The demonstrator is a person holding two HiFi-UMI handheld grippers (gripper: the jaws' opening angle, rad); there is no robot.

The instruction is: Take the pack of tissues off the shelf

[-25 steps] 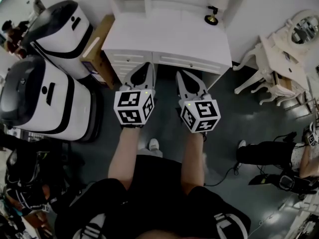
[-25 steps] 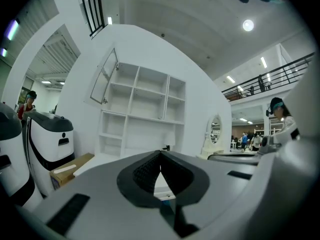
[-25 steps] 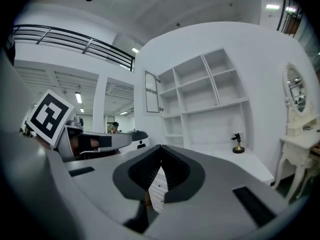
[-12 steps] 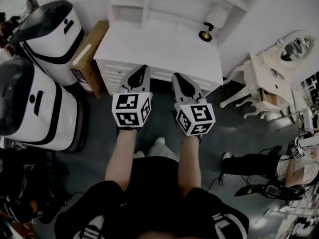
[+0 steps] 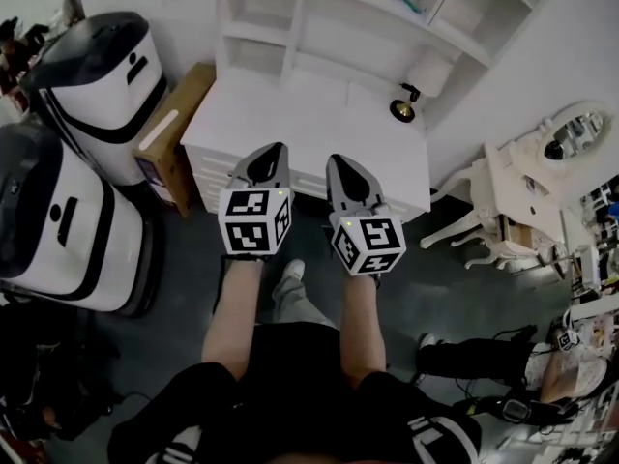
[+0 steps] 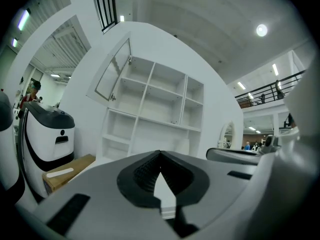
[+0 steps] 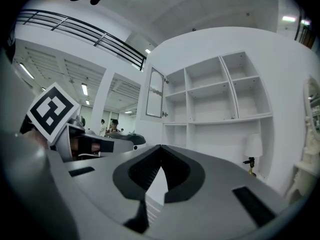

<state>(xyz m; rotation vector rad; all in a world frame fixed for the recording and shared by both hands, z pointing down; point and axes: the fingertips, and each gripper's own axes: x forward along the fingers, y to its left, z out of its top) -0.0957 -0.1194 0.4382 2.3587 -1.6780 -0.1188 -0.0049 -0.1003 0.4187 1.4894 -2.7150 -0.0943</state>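
Note:
A white shelf unit [image 5: 319, 27] stands on a white desk [image 5: 309, 124] ahead of me, and its open compartments [image 7: 220, 91] look empty in both gripper views. In the head view a small teal thing [image 5: 407, 1] lies on an upper shelf; I cannot tell whether it is the pack of tissues. My left gripper [image 5: 274, 149] and right gripper [image 5: 340, 160] are held side by side at the desk's front edge, pointing level at the shelves. The left gripper [image 6: 160, 153] has its tips together with nothing between them, and so does the right gripper [image 7: 161, 147].
A small lamp [image 5: 418, 80] stands on the desk at the right. A cardboard box [image 5: 174, 129] leans beside the desk's left end, with two large white machines [image 5: 97, 75] further left. A white dressing table with a mirror [image 5: 571, 138] is at the right. A person's legs [image 5: 474, 356] lie on the floor.
Both grippers and the head camera have moved forward to the desk. The shelf unit, cut off at the top edge before, now shows in full. Both grippers stay shut.

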